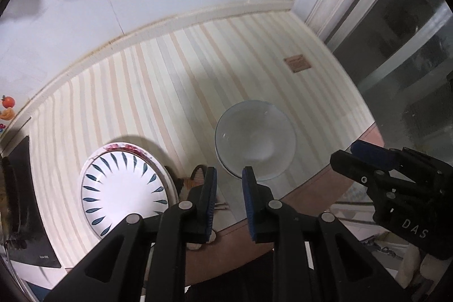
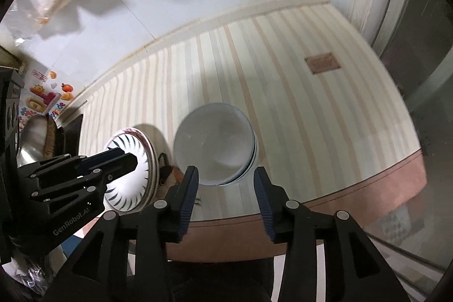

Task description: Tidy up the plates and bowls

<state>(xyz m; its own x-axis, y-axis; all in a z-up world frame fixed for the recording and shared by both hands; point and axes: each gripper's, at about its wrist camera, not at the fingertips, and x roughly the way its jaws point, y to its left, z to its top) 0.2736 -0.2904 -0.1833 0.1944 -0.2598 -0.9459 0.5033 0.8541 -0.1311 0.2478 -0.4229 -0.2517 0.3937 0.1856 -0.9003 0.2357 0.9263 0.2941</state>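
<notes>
Your left gripper has its jaws narrowly parted and empty; your right gripper has its jaws wider apart, also empty. Both hang above the table's near edge. The stacked bowls sit just beyond the right gripper, the stacked plates to their left, near but apart. Both stacks look finished, so lift straight up and clear. Mind the small dark thing lying between the stacks, and the black device at the far left.

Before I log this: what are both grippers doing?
Left gripper: open a little, holding nothing.
Right gripper: open, holding nothing.
</notes>
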